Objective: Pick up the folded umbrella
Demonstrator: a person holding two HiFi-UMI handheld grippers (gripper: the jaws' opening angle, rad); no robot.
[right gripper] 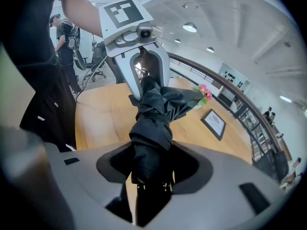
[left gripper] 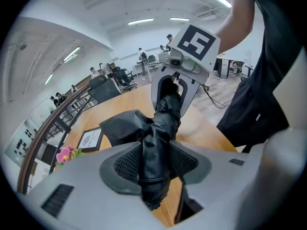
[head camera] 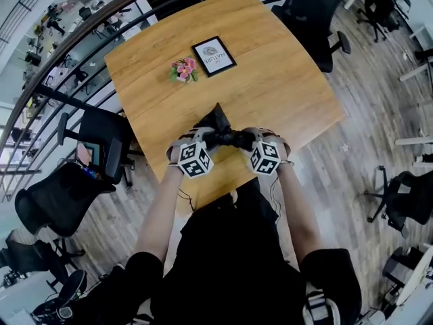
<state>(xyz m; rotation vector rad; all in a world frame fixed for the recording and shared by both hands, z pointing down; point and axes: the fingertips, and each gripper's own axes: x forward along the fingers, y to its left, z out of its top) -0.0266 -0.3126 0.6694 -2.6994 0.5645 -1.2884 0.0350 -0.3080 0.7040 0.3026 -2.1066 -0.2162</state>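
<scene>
The folded umbrella (head camera: 223,135) is black, with loose canopy cloth bunched toward its left end, and it hangs above the near part of the wooden table (head camera: 284,80). My left gripper (head camera: 205,139) is shut on one end of it and my right gripper (head camera: 245,141) on the other, the two facing each other. In the left gripper view the umbrella (left gripper: 156,143) runs from between my ribbed pads (left gripper: 125,163) to the right gripper (left gripper: 173,87) beyond. The right gripper view shows the umbrella (right gripper: 151,123) pinched in its jaws, with the left gripper (right gripper: 143,63) at the far end.
A small bunch of pink flowers (head camera: 184,69) and a framed card (head camera: 214,55) lie on the far part of the table. Black office chairs stand at the left (head camera: 101,137) and far right (head camera: 311,12) of the table. A curved railing (head camera: 74,53) runs behind.
</scene>
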